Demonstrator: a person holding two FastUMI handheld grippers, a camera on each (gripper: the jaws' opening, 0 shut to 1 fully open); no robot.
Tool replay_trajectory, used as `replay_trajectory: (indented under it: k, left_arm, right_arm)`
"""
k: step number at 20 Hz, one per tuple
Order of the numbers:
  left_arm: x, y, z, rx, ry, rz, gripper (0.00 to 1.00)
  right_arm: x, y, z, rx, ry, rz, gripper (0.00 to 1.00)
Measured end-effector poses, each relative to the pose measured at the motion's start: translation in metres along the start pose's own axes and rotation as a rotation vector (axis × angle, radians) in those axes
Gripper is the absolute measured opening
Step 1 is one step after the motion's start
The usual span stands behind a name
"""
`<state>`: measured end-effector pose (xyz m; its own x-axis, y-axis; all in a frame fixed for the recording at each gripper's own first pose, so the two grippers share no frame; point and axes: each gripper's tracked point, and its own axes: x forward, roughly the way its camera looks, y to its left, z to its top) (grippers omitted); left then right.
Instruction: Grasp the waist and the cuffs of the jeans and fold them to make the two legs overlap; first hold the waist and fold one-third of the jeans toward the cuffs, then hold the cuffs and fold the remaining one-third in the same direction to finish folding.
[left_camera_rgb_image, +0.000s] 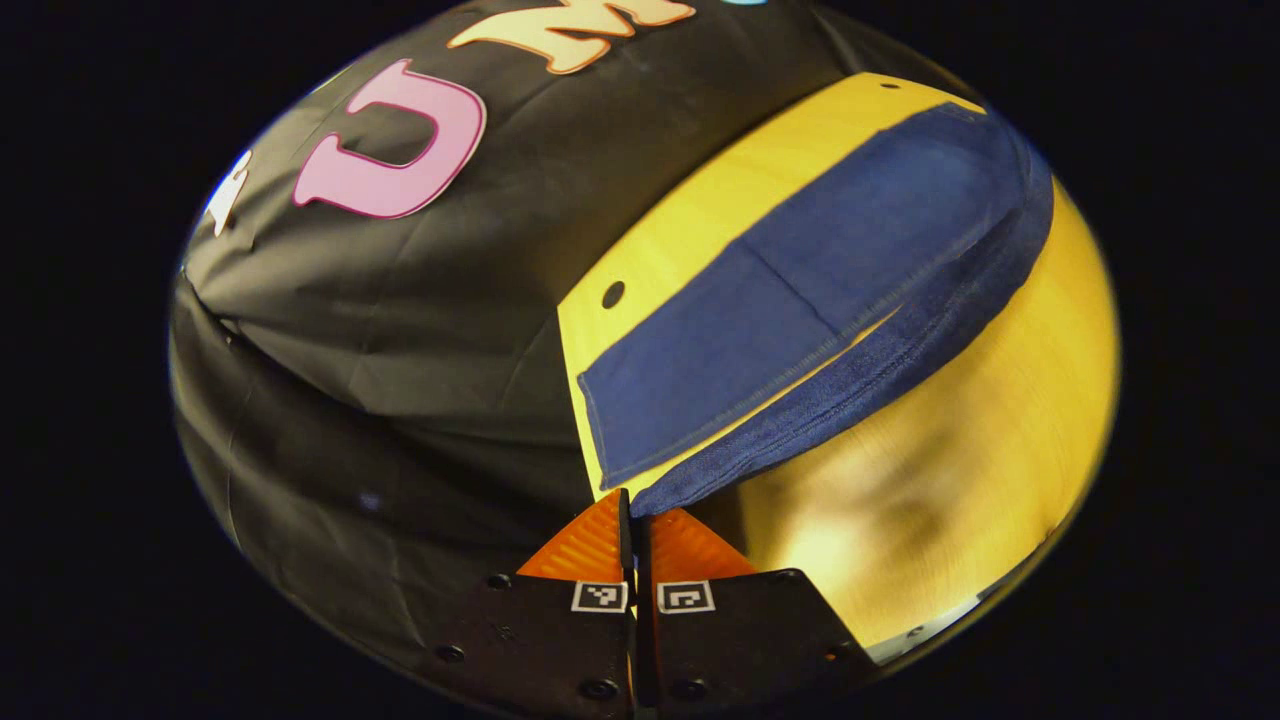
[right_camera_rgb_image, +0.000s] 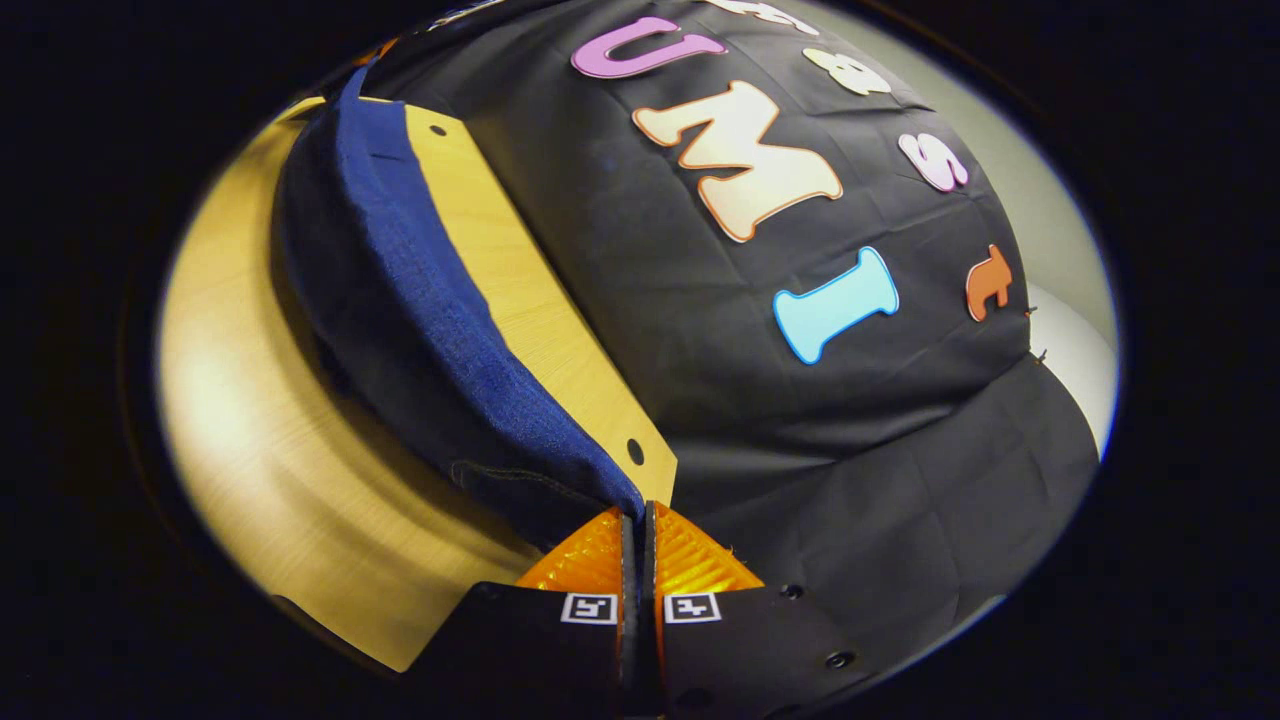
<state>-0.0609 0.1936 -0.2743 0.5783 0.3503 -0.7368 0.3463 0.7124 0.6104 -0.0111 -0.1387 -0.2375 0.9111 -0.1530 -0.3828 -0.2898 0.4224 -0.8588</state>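
Warm indoor light, strong fisheye bending, soft focus toward the rims.

In the left gripper view the wooden table (left_camera_rgb_image: 690, 215) looks bright yellow at the upper middle, while at the lower right its surface is smeared with a pale glare patch and a dim grey shadow. The jeans (left_camera_rgb_image: 800, 300) are sharp enough there to show the seams, and they throw a thin shadow under the lifted edge. In the right gripper view the table (right_camera_rgb_image: 300, 470) shines pale at the left, blurred and washed out, and the jeans (right_camera_rgb_image: 420, 300) are dark in shade on their left side. Straight edges curve strongly near the borders in both views.
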Motion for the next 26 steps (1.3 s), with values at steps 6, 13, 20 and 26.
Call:
replay_trajectory:
  k: [6,13,20,26]
  left_arm:
    - [0.043,0.020,0.033,0.068,-0.028,0.027,0.00]
    - [0.129,0.008,0.060,-0.062,-0.030,-0.029,0.00]
    - [0.201,-0.009,0.075,-0.099,-0.008,-0.065,0.00]
    - [0.178,-0.034,0.112,-0.176,-0.093,-0.104,1.00]
  right_arm:
    - [0.045,-0.015,0.031,0.081,0.021,-0.055,0.03]
    - [0.108,0.010,0.041,0.087,0.060,-0.055,0.03]
    - [0.165,0.051,0.017,0.108,0.149,-0.028,0.07]
    - [0.131,0.012,0.037,0.179,0.092,-0.119,0.99]
